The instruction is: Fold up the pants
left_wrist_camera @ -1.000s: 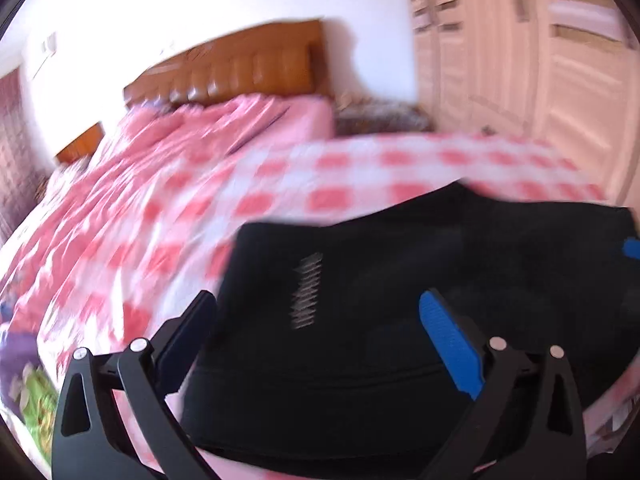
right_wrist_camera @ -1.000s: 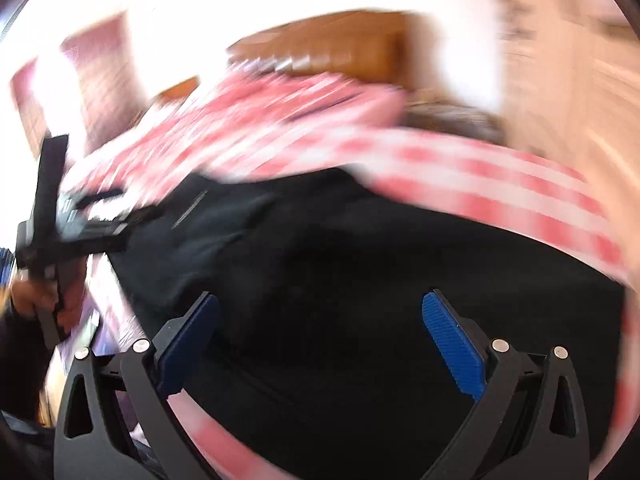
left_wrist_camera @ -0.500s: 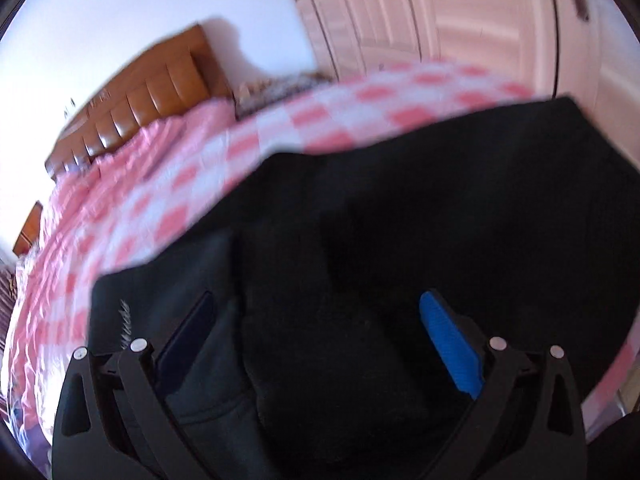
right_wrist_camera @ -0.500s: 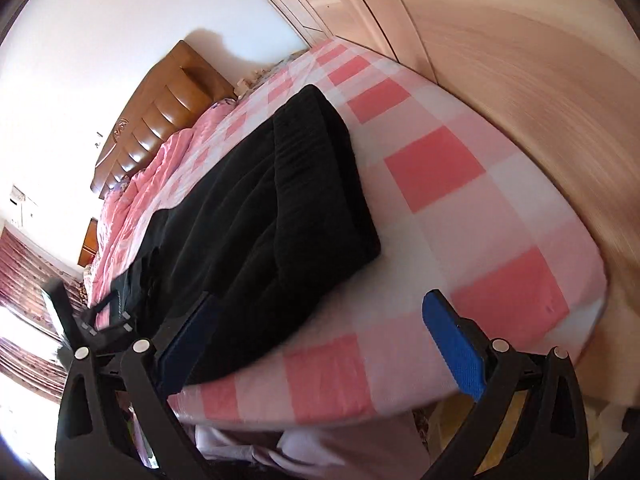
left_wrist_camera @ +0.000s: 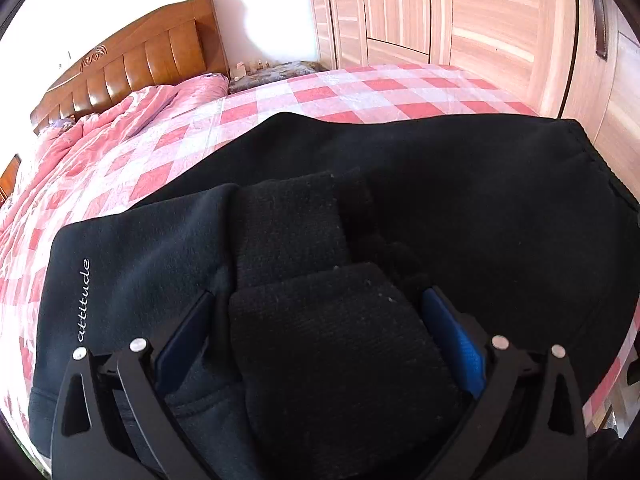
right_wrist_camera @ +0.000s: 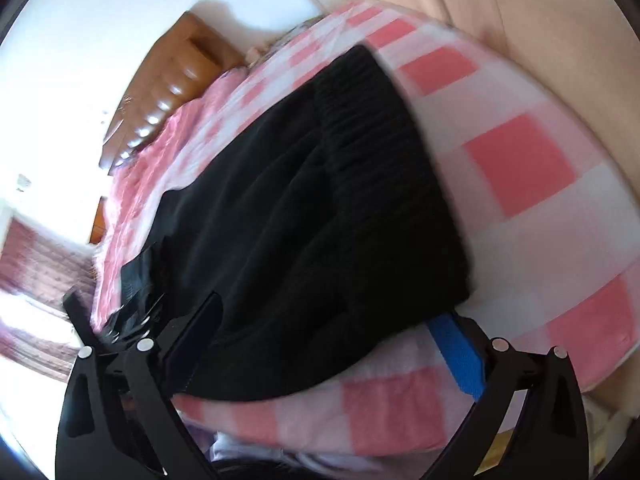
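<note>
Both my grippers have dropped onto the black pants on the checked bedspread, wardrobe behind, left gripper spread around a cuff, right gripper splayed around the hem.

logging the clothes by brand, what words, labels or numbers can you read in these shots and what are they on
"attitude" in white script, running sideways on the black pants, near their left edge in the left wrist view.
No other text shows: none on the checked bedsheet, headboard or wardrobe. The right wrist view is blurred and shows nothing readable.
</note>
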Demonstrator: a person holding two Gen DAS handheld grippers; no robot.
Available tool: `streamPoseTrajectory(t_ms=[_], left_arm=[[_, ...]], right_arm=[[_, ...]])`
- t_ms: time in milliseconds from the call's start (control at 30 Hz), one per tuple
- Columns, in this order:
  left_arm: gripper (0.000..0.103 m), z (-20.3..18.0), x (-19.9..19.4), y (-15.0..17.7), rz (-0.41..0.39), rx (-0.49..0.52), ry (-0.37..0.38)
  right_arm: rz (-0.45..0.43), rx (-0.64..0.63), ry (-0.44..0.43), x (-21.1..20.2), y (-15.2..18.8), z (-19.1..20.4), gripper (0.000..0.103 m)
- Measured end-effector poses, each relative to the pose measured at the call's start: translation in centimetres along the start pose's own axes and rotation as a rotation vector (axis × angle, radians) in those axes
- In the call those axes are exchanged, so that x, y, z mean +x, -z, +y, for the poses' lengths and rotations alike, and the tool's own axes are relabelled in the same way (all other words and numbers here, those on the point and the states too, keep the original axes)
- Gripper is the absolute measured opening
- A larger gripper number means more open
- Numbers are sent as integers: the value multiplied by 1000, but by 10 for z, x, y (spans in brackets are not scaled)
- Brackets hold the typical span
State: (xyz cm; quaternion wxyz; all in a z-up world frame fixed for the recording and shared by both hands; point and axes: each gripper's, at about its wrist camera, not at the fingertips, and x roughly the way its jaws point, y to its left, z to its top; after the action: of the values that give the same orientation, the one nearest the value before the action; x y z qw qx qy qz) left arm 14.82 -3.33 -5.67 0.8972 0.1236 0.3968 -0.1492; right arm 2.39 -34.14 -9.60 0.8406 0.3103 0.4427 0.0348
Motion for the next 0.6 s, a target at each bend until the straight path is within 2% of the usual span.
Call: streamPoseTrajectory(t_ms=[67,167,267,367,467,600], left_arm=[[102,0,0,0,-2,0,0],[102,0,-1,0,-4,1,-4],[102,-1,1,-2,2,2,-8],[102,-2,2,-3,4,1,-14],[102,-1,2,-2,1,-1,-12],[102,-2,2,-2,-5,-6,-14]], right_arm=[[-22,-13,21,1,2,4,98],[-82,43,-1,3,-2,1,98],[-156,51,4,3,2,0,92],[-140,-25,55,3,6,6,87],[-99,-41,87,0,8,5,79],[-102,-46,126,5,2,10,79]])
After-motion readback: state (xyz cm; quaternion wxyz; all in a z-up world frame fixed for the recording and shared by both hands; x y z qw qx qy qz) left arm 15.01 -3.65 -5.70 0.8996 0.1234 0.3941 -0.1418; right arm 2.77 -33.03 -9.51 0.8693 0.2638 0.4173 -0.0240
